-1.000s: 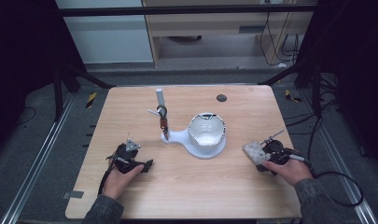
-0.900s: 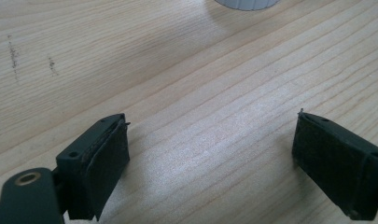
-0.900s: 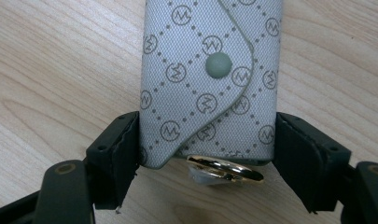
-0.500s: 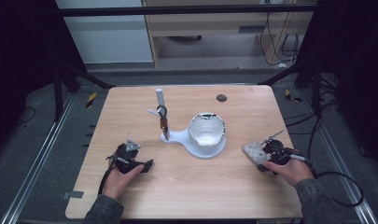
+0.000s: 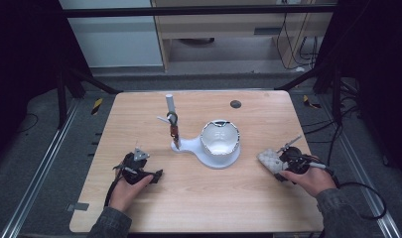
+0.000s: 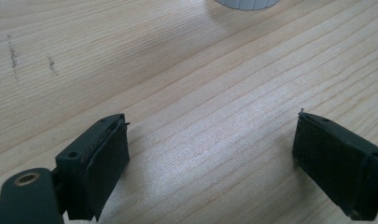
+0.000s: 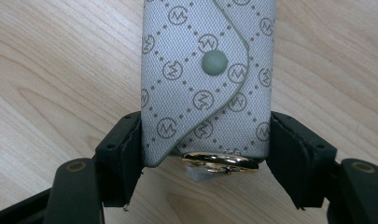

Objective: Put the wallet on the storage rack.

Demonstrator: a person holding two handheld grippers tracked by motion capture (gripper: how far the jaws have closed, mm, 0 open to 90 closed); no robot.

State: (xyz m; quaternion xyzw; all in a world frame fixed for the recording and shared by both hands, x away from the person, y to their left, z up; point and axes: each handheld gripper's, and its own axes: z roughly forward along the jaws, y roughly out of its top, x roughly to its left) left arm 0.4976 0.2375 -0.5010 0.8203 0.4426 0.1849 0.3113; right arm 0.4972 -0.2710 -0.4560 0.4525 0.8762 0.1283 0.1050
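So far you have only the grasp done: your right gripper [image 7: 205,161] has just been closing, and its black fingers [image 7: 123,156] now pinch the pale grey fabric key pouch with a repeated monogram print, a round snap button and a gold ring at its near end [image 7: 206,79], one pad on each long side. In the high view that pouch [image 5: 269,159] lies at the right edge of the light wooden surface [image 5: 208,208], touching the wood as far as you can judge, so the lift has not begun. Everything after the pick-up is left, and the likely goal, judging from the layout, is the white plastic stand with a flat base, a rounded cup-like holder and a thin upright post [image 5: 216,144] at the middle of the surface, well apart from the pouch; whether the pouch goes in the cup or its ring on the post, the pictures do not settle. Your right hand [image 5: 307,176] lies low on the surface with the forearm coming in from the bottom right and the gripper aimed up and to the left, toward the stand. Your left gripper [image 6: 210,154] rests near the left front of the surface with its fingers [image 6: 100,163] spread wide over bare wood, holding nothing; your left hand [image 5: 126,186] grips it from behind, pointing roughly forward with the stand's base just ahead.
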